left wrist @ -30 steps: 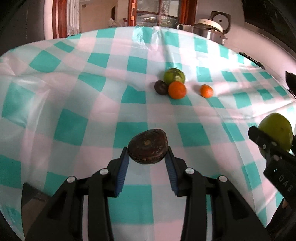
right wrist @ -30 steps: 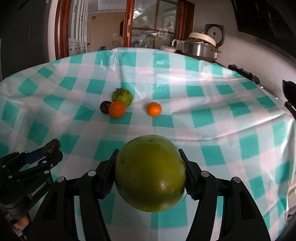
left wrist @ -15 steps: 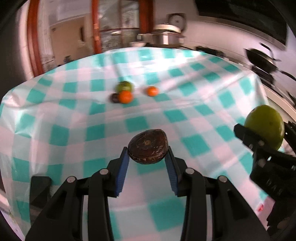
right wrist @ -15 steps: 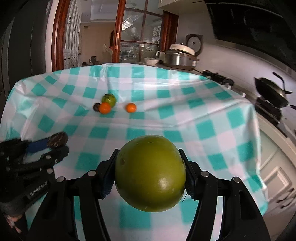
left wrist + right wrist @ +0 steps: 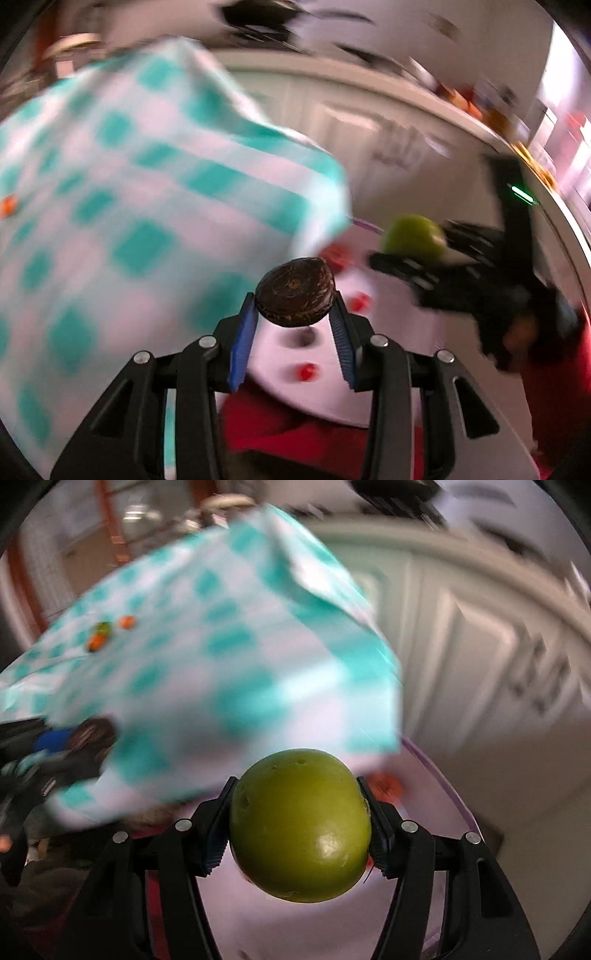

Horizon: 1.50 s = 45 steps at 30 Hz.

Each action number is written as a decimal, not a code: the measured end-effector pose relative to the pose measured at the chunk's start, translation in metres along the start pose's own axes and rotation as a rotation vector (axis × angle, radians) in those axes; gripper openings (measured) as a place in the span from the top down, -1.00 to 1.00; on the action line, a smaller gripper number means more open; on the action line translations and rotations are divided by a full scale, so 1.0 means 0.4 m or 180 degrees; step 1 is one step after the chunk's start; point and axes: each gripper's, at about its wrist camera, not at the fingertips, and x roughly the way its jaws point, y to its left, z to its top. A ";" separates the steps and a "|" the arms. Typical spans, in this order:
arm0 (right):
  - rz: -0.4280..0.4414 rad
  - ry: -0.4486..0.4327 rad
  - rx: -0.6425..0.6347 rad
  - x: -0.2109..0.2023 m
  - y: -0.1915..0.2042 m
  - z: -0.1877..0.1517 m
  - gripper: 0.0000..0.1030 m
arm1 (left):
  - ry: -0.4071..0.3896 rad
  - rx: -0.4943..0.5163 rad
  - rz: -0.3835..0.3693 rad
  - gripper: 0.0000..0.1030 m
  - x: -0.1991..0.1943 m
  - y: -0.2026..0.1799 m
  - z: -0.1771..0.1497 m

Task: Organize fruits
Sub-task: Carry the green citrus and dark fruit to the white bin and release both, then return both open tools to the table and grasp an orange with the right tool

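Note:
My left gripper [image 5: 294,325] is shut on a dark brown round fruit [image 5: 294,292], held in the air past the table's corner, above a white surface with red spots [image 5: 314,373]. My right gripper [image 5: 299,812] is shut on a large green fruit [image 5: 300,825] and shows in the left wrist view [image 5: 413,254] to the right. It hangs over a pale round container [image 5: 424,797] holding something orange-red [image 5: 384,784]. Small orange and green fruits [image 5: 101,637] lie far back on the checked tablecloth [image 5: 221,646].
Both views are blurred by motion. White cabinet doors [image 5: 480,646] stand behind the table's corner. Something red [image 5: 295,435] lies under the white spotted surface. My left gripper also shows at the left of the right wrist view [image 5: 59,753].
Both grippers have swung right, off the table's surface to beyond its right corner, each still holding its fruit. The fruits on the cloth now lie far to the left.

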 end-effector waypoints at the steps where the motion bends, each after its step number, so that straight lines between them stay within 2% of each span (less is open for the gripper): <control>1: -0.0043 0.0116 0.0090 0.023 -0.035 -0.012 -0.18 | 0.0119 0.0091 -0.0154 0.23 0.045 -0.030 -0.001; 3: -0.0175 0.0421 0.0183 0.088 -0.089 -0.042 -0.18 | 0.0370 0.0255 -0.0334 0.23 0.135 -0.074 -0.010; 5: -0.0233 0.0723 0.0085 0.158 -0.114 -0.079 -0.18 | 0.0631 0.0357 -0.0413 0.23 0.217 -0.099 -0.028; 7: -0.0305 0.0966 0.0042 0.211 -0.134 -0.112 -0.17 | 0.1031 0.0465 -0.0452 0.23 0.322 -0.118 -0.063; 9: -0.0350 0.1071 0.0039 0.247 -0.153 -0.128 -0.17 | 0.1331 0.0558 -0.0462 0.23 0.401 -0.133 -0.097; 12: -0.0406 0.1250 0.0147 0.305 -0.186 -0.120 -0.18 | 0.1630 0.0785 -0.0428 0.23 0.489 -0.163 -0.129; 19: -0.0576 0.1703 0.0207 0.413 -0.229 -0.125 -0.18 | 0.2039 0.1195 -0.0346 0.22 0.595 -0.215 -0.181; 25: -0.0623 0.1677 0.0481 0.419 -0.274 -0.136 -0.22 | 0.2159 0.1212 -0.0308 0.20 0.624 -0.205 -0.209; 27: -0.0674 0.1608 0.0557 0.402 -0.284 -0.137 -0.26 | 0.2102 0.1199 -0.0320 -0.05 0.617 -0.204 -0.205; 28: -0.0692 0.1593 0.0586 0.389 -0.288 -0.136 -0.28 | 0.2025 0.1210 -0.0326 -0.21 0.603 -0.202 -0.201; 29: -0.0695 0.1556 0.0622 0.373 -0.292 -0.133 -0.36 | 0.1932 0.1221 -0.0336 -0.27 0.588 -0.200 -0.195; 30: -0.0698 0.1482 0.0663 0.349 -0.292 -0.127 -0.43 | 0.1850 0.1231 -0.0344 -0.32 0.582 -0.199 -0.179; 32: -0.0778 0.1319 0.0618 0.282 -0.276 -0.107 -0.46 | 0.1464 0.1302 -0.0286 -0.34 0.516 -0.197 -0.160; 34: -0.0820 0.1092 0.0475 0.200 -0.232 -0.074 -0.47 | 0.0930 0.1346 -0.0182 -0.34 0.423 -0.190 -0.138; 36: -0.0686 0.0823 0.0386 0.115 -0.189 -0.035 -0.47 | 0.0224 0.1300 -0.0100 -0.40 0.280 -0.162 -0.109; 37: -0.0583 0.0556 0.0301 0.048 -0.145 0.002 -0.47 | -0.0086 0.1251 -0.0024 -0.49 0.215 -0.146 -0.084; 39: -0.0447 0.0117 0.0134 -0.039 -0.069 0.066 -0.61 | -0.0570 0.1112 0.0103 -0.68 0.108 -0.114 -0.049; 40: -0.0319 -0.0228 0.0007 -0.104 -0.008 0.106 -0.69 | -0.0897 0.0948 0.0248 -0.84 0.024 -0.063 -0.031; 41: -0.0227 -0.0429 -0.0072 -0.135 0.027 0.136 -0.71 | -0.1159 0.0767 0.0422 -0.95 -0.048 -0.013 -0.016; 43: 0.0054 -0.0910 -0.0292 -0.198 0.143 0.194 -0.71 | -0.1489 0.0387 0.0768 -0.97 -0.162 0.096 0.002; 45: 0.0255 -0.1143 -0.0446 -0.199 0.252 0.241 -0.71 | -0.1620 -0.0053 0.1221 -0.97 -0.244 0.233 0.005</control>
